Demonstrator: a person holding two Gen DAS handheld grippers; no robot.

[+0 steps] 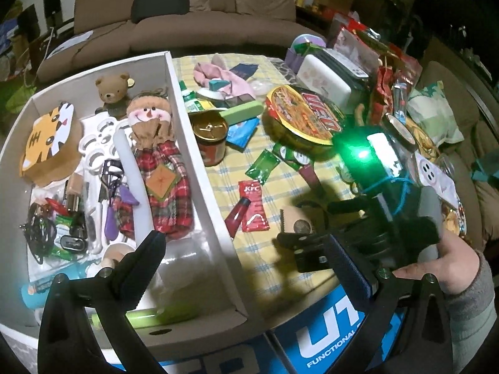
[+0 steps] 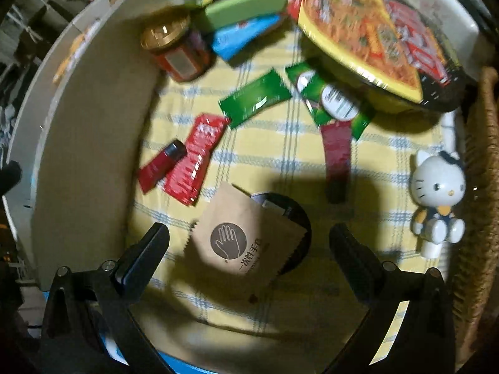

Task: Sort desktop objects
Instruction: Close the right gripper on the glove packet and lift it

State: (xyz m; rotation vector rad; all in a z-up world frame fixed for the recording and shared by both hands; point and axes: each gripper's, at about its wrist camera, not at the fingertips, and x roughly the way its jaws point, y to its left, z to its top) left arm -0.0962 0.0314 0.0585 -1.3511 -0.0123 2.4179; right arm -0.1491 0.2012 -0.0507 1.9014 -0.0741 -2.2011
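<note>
Right gripper low over checked bench, jaws wide apart, empty. Brown paper packet sits between them at lower centre, lying over dark round lid. Red sachet and small red tube at left centre, green sachets above. White cat figure at right edge. Left gripper over white box, jaws apart, nothing held; plaid doll inside box.
</note>
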